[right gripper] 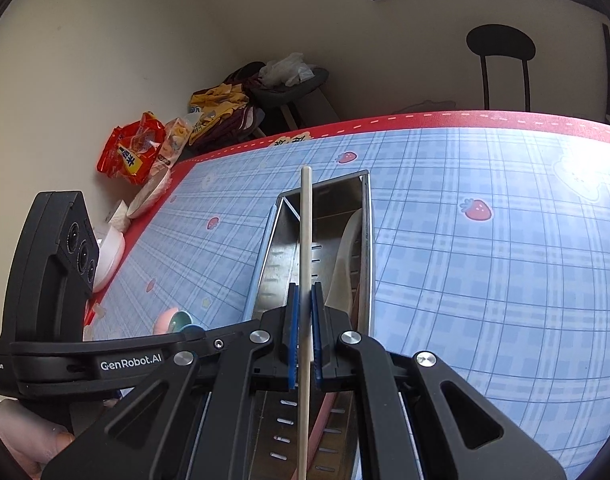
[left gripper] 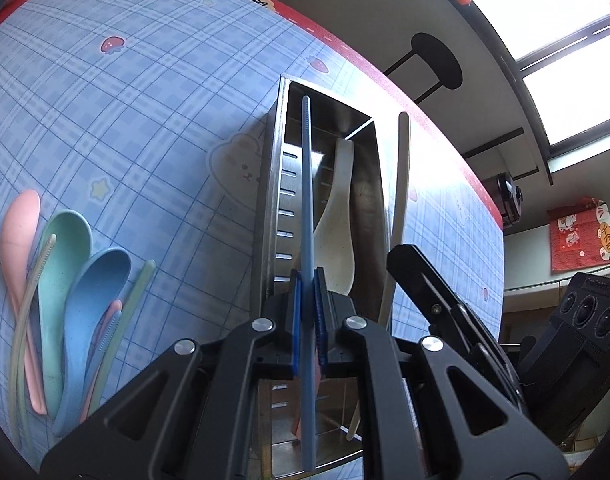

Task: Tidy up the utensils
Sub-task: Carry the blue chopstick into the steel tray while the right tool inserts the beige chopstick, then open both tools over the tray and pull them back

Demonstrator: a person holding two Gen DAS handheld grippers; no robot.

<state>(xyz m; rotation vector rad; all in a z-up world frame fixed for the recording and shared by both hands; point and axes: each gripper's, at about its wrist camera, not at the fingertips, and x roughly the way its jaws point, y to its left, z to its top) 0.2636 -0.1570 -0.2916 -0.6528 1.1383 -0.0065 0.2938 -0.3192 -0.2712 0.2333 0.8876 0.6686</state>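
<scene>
The left gripper [left gripper: 308, 300] pinches a blue chopstick [left gripper: 307, 184] over the steel utensil holder [left gripper: 277, 200]; the right gripper [right gripper: 303, 316] pinches a beige chopstick [right gripper: 305, 232].

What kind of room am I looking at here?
Probably a home dining area: a table under a blue plaid strawberry-print cloth, a black round-backed chair by the wall, and snack bags piled nearby.

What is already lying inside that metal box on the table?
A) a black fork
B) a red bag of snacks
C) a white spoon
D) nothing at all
C: the left wrist view shows a white spoon lying inside the metal holder, while the left gripper holds a blue chopstick above it.
</scene>
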